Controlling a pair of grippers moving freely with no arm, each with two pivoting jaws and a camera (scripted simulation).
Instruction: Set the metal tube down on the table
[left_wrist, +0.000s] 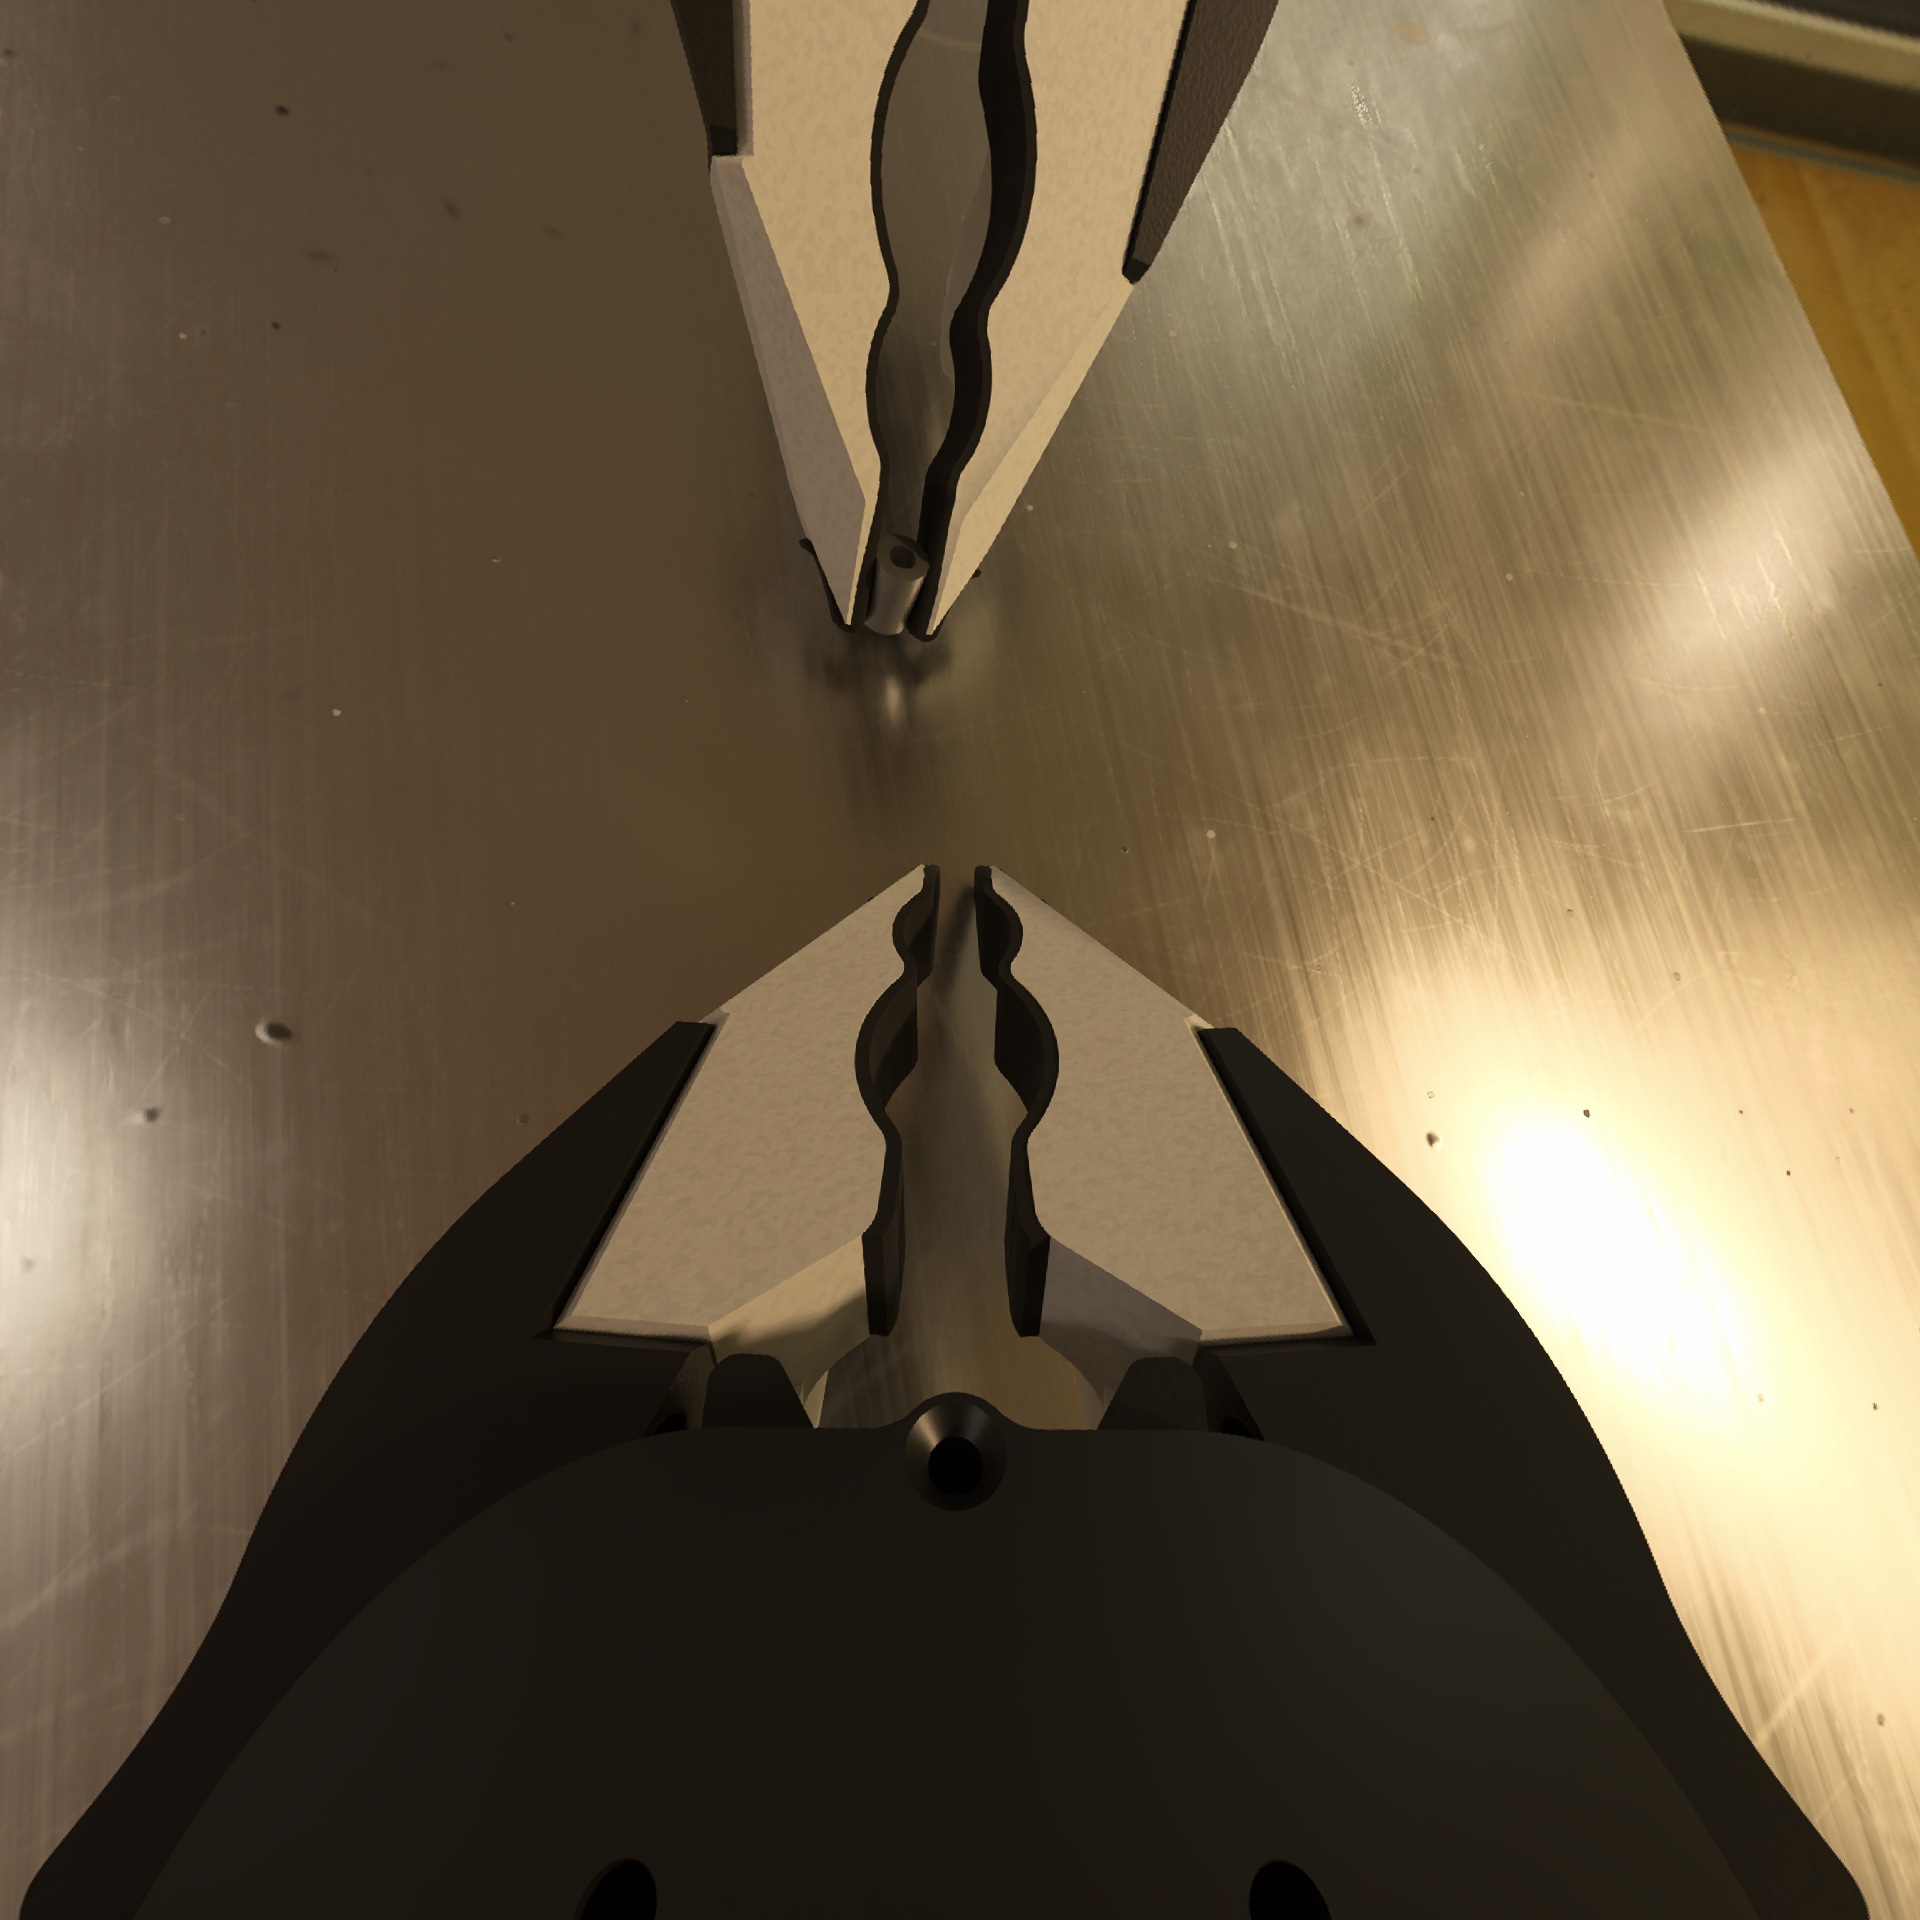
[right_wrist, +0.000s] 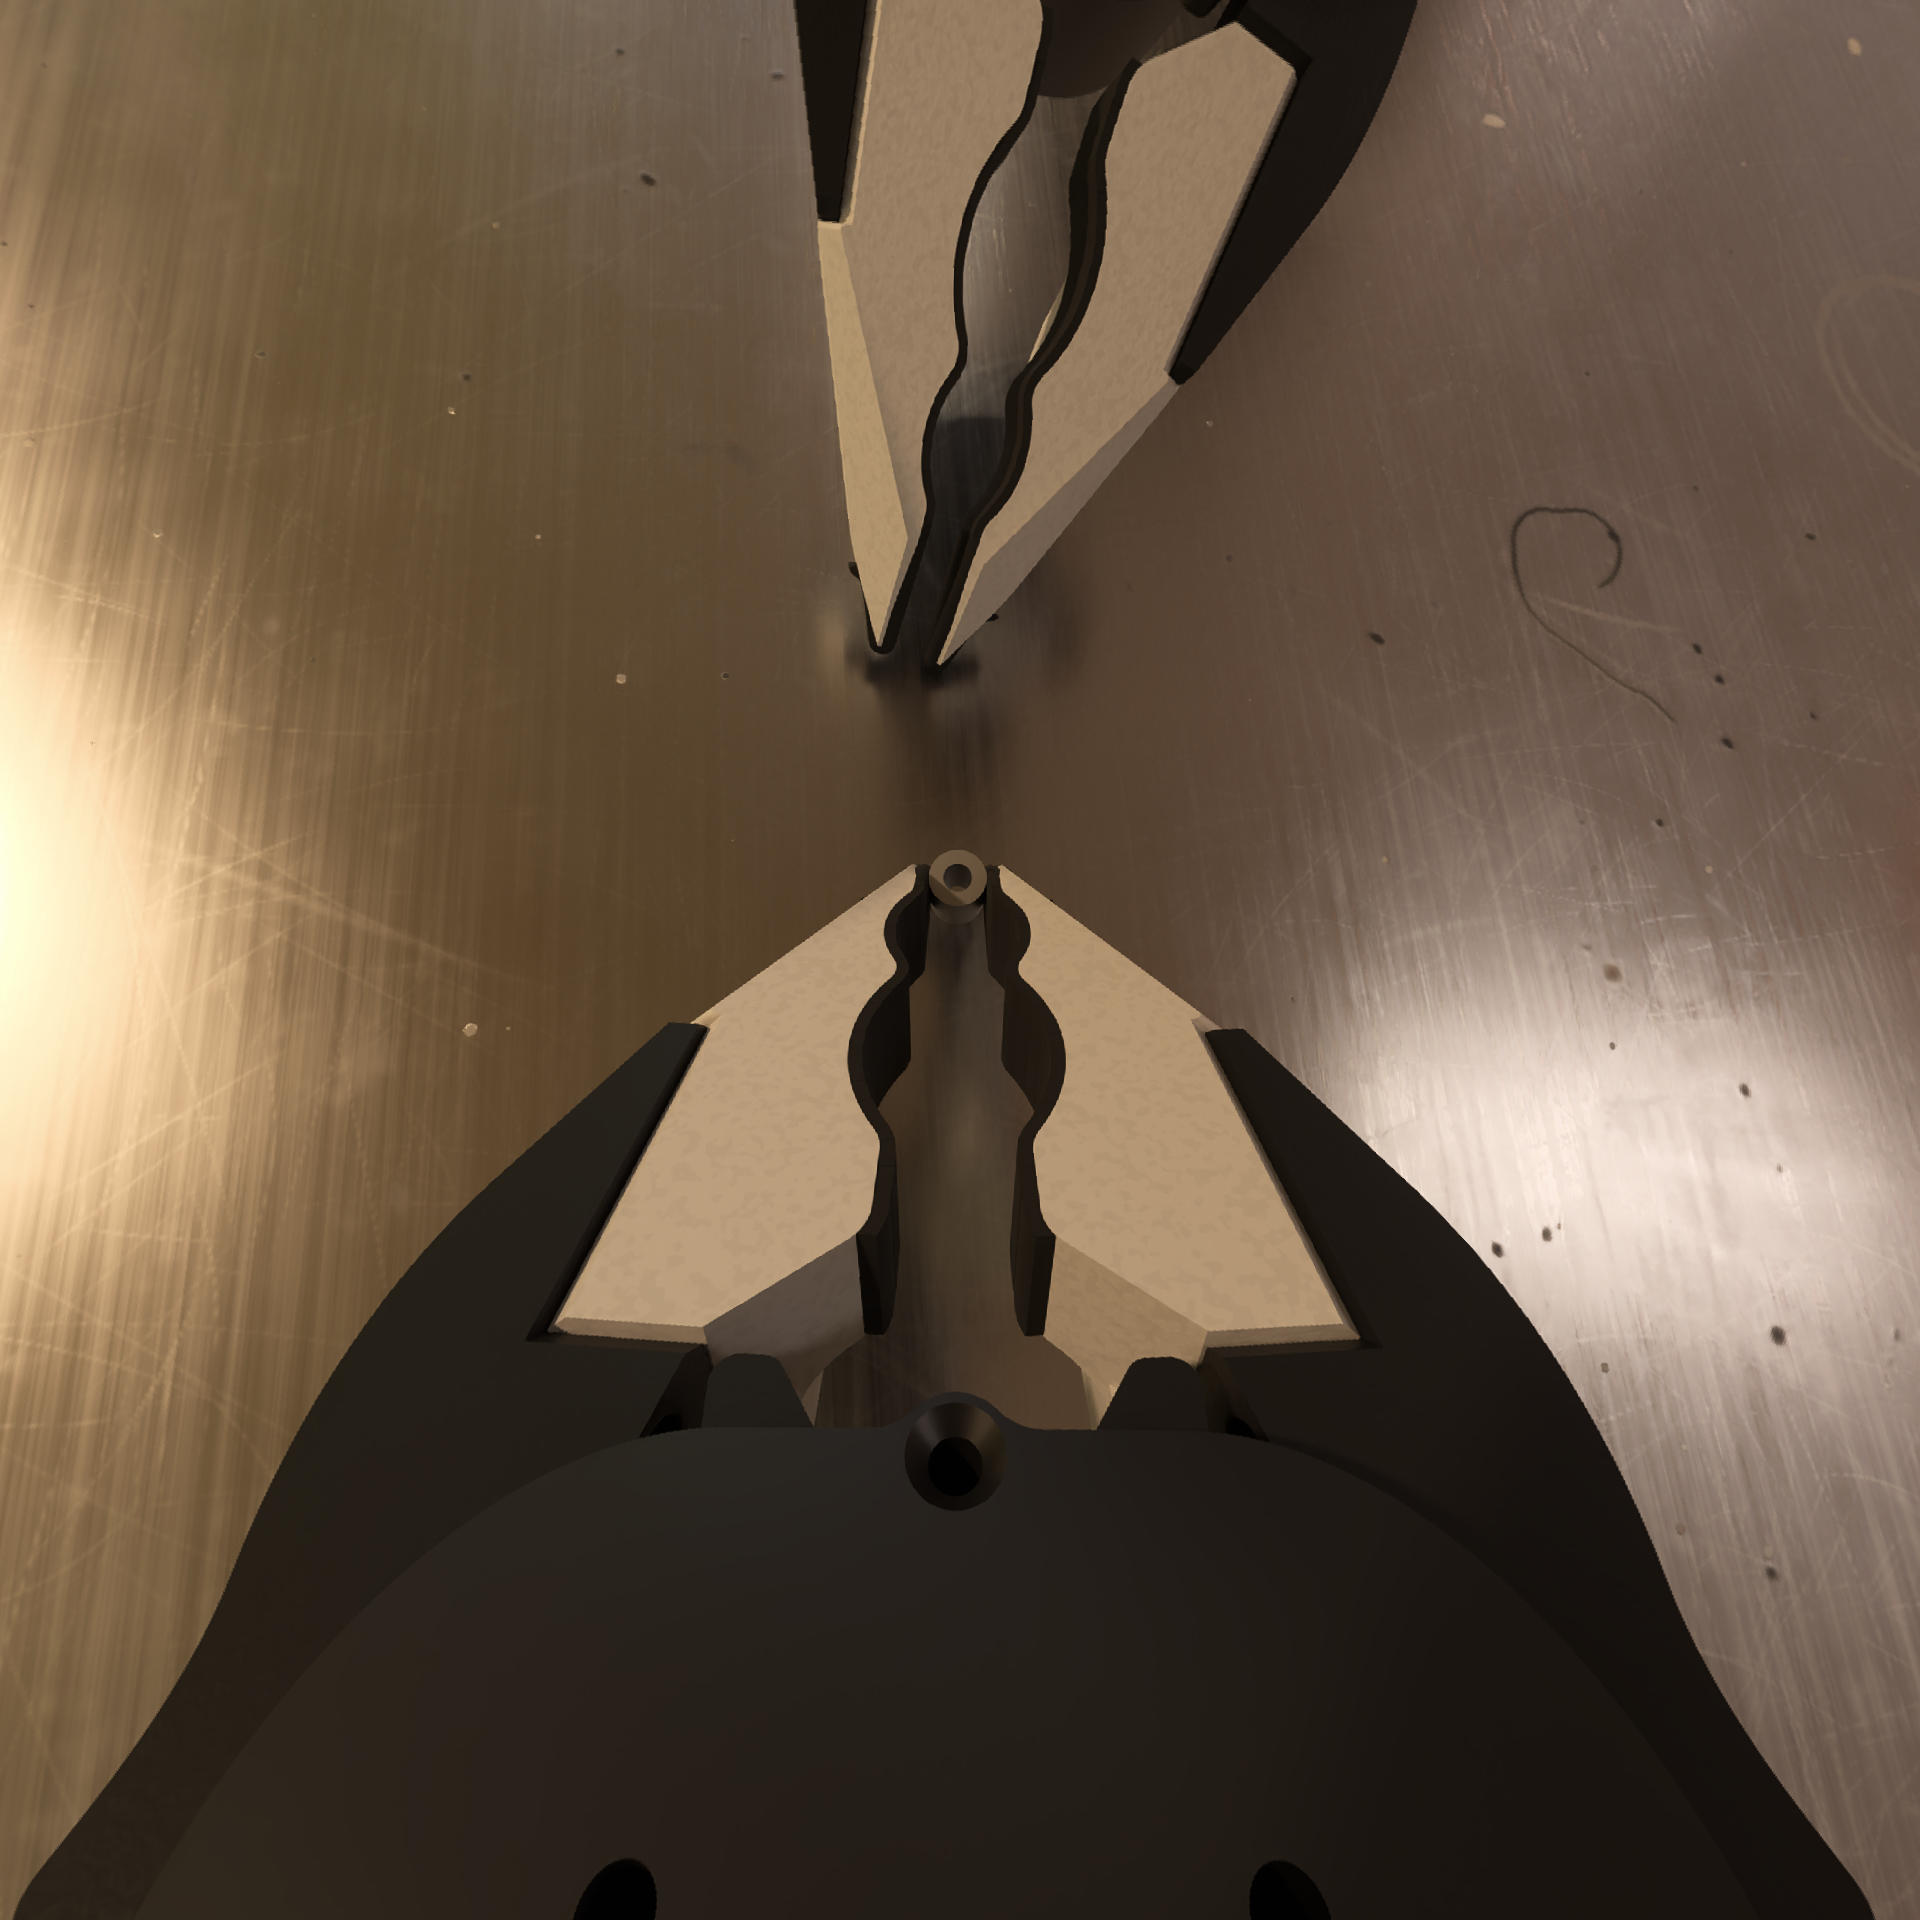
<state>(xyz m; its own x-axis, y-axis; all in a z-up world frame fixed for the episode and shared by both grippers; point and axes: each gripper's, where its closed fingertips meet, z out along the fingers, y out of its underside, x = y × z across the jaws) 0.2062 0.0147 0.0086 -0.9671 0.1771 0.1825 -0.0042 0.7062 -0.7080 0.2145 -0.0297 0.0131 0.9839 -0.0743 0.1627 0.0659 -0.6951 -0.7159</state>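
The metal tube (right_wrist: 957, 881) is a short, small grey hollow cylinder. My right gripper (right_wrist: 958, 883) is shut on it at the very fingertips, its open end facing outward. In the left wrist view the tube (left_wrist: 896, 584) shows between the right gripper's tips (left_wrist: 891, 621), which are down at the scratched metal table (left_wrist: 416, 623). My left gripper (left_wrist: 954, 878) faces it a short way off, its jaws nearly together with only a thin slit and nothing held. It also shows in the right wrist view (right_wrist: 912, 652), tips low at the table.
The table's edge runs diagonally at the upper right of the left wrist view, with a wooden surface (left_wrist: 1849, 312) beyond it. Bare brushed metal (right_wrist: 1455, 935) with scratches and specks lies on both sides of the grippers.
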